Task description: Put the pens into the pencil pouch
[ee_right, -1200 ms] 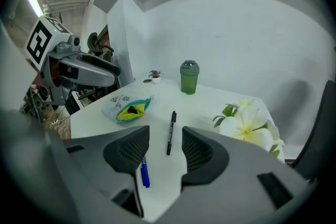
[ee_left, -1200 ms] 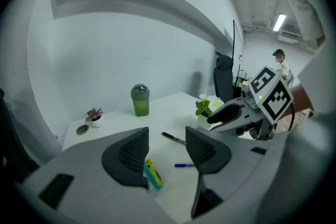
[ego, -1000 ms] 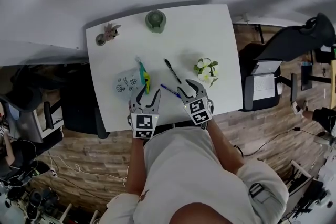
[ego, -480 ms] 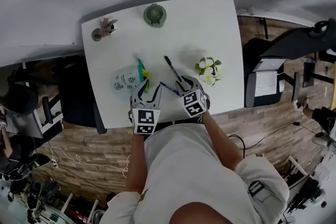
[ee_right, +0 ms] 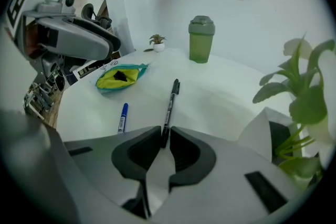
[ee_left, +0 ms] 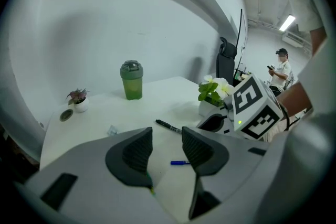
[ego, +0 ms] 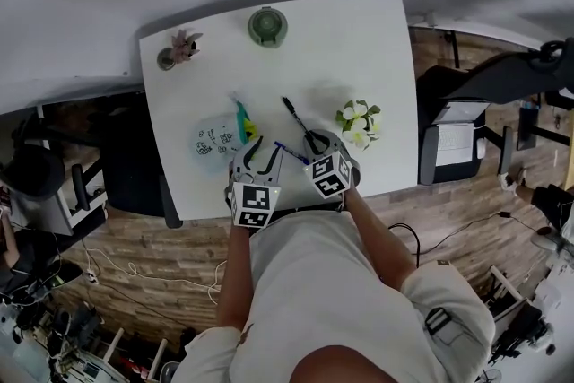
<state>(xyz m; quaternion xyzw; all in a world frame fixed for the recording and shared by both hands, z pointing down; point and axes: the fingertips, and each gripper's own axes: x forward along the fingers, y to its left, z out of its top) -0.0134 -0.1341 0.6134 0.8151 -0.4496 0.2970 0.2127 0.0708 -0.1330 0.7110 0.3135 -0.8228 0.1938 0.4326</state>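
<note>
A: White table (ego: 359, 49) over a wood-look floor, office chairs round it. Biggest item on top?

B: Prob the pencil pouch (ego: 220, 137), left of centre, mouth agape, yellow-green lining on show. Next the flower pot (ego: 357, 121) at rt, green bottle (ego: 266, 24) at the far edge.

A: And the grippers?

B: With the left gripper (ee_left: 167, 144): just beside the pouch, jaws apart though just now narrowing, nothing pinched — blue pen (ee_left: 180, 163) flat on the table beyond the gap. With the right gripper (ee_right: 165, 136): just clamped tight on the near end of the black pen (ee_right: 170, 105).

A: Step in hand?

B: Lifting that pen, by the look of it. Hold right at the very end, so apt to droop or swivel — better raised slowly, kept near level, free end steered into the pouch mouth. Maybe steady the pouch w/ the left first.
</note>
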